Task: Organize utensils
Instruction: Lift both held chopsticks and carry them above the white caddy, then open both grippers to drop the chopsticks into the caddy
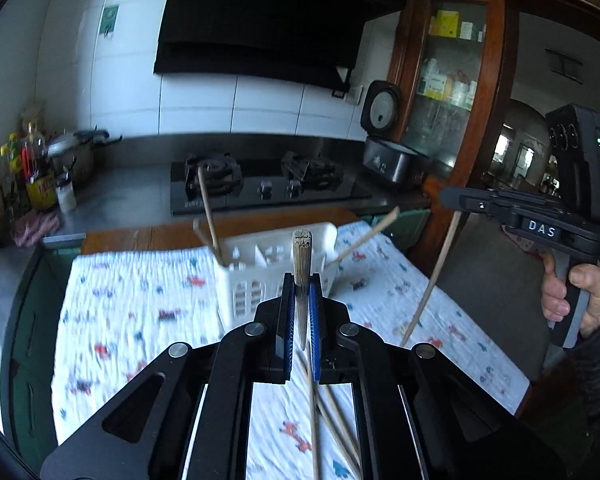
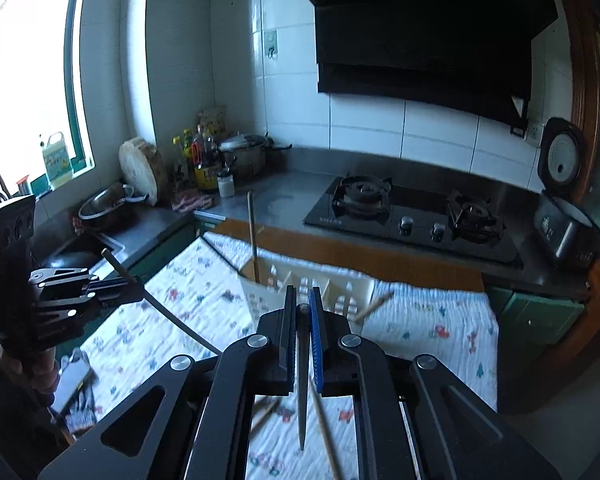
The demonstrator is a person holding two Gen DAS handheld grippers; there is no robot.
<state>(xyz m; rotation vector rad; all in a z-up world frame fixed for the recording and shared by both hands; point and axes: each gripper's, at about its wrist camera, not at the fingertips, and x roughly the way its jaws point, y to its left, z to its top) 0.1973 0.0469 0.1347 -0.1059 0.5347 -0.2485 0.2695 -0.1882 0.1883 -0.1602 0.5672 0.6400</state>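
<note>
Both grippers carry a chopstick each. The left gripper [image 1: 301, 304] has its jaws closed on a pale wooden chopstick [image 1: 302, 264], blunt ribbed end up and tip pointing down between the jaws. The right gripper [image 2: 302, 312] has its jaws closed on a darker chopstick [image 2: 302, 380], its point hanging below the jaws; the left wrist view shows this stick [image 1: 432, 280] slanting down from the right gripper over the cloth.

The white slotted basket [image 1: 256, 280] stands on the patterned cloth [image 1: 132, 312] at the far middle of the table. Two chopsticks [image 1: 208, 216] already lean in its left compartment, and another [image 1: 364, 240] rests against its right side; whether that one is inside is unclear. So the job looks partly done: a few sticks are sorted, two are in hand, and several loose ones [image 1: 324, 420] lie crossed on the near cloth, waiting.

The sticks are thin, tapered and light, likely to pivot in a grip.
</note>
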